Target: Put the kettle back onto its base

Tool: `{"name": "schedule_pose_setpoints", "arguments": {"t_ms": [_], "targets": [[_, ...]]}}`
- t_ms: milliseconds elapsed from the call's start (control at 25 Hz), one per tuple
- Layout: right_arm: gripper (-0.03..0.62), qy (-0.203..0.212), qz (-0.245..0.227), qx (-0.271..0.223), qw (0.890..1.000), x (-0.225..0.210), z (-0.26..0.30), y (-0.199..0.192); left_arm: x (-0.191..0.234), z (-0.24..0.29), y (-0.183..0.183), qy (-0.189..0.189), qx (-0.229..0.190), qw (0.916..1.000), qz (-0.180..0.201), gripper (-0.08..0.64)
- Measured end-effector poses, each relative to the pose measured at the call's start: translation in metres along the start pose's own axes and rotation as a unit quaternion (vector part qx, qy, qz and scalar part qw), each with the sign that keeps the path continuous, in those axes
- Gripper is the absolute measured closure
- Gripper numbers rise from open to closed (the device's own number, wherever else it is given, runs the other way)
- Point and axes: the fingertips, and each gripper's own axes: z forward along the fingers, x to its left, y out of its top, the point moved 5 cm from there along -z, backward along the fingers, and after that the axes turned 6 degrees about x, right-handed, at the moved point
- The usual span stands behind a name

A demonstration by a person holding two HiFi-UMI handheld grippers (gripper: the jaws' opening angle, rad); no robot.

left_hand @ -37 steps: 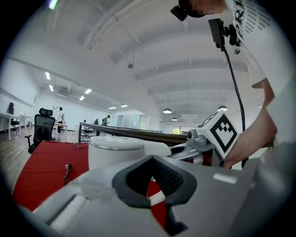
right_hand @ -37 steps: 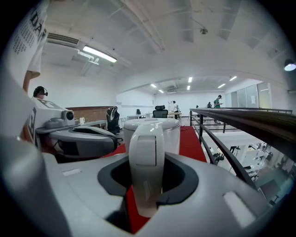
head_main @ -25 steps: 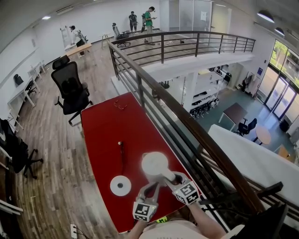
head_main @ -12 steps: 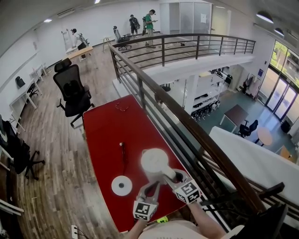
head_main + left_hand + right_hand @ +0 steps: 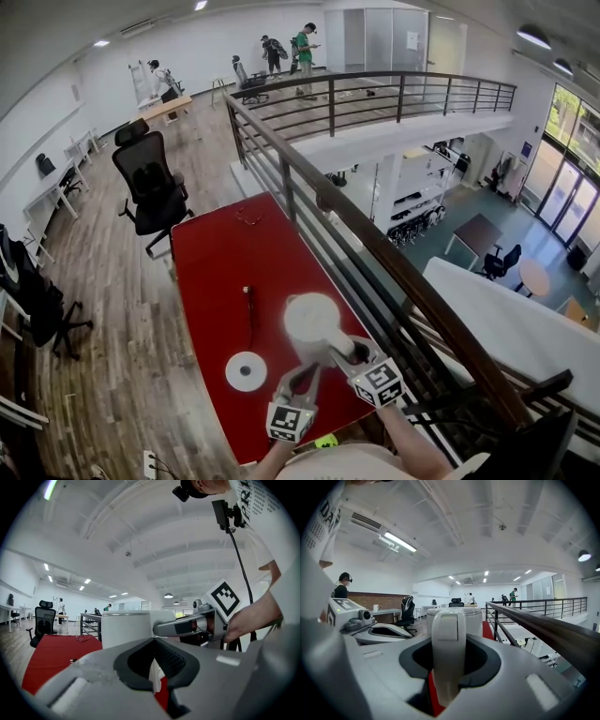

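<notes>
The step in hand looks to be carrying the white cylindrical electric kettle [image 5: 311, 322] across to its flat round white base [image 5: 246, 372]. The base lies on the red counter [image 5: 214, 258], near the kettle's left in the head view and apart from it. To do this well, keep the kettle upright and bring it squarely over the disc so the dark hub at its centre meets the socket underneath. Then lower it straight down; sliding it in from the side could push the light base along the counter. The right claw [image 5: 447, 665] stands about half open, its jaws clamped on the kettle's pale upright handle [image 5: 447, 634], which fills the gap between them; the grip looks centred. The left claw [image 5: 154, 679] is closed almost tight with nothing in it, held level near the kettle's side and next to the right claw; it could steady the base if needed. Whether the kettle's bottom is clear of the counter I cannot tell from above.
</notes>
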Motion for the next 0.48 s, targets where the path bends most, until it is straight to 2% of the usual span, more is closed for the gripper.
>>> {"name": "schedule_pose_setpoints", "arguments": {"t_ms": [480], "targets": [[0.47,0.029,-0.008,-0.006,1.0,0.012,0.018,0.007,0.02,-0.018,-0.007,0.042,0.006,0.9991,-0.006,0.555]]}}
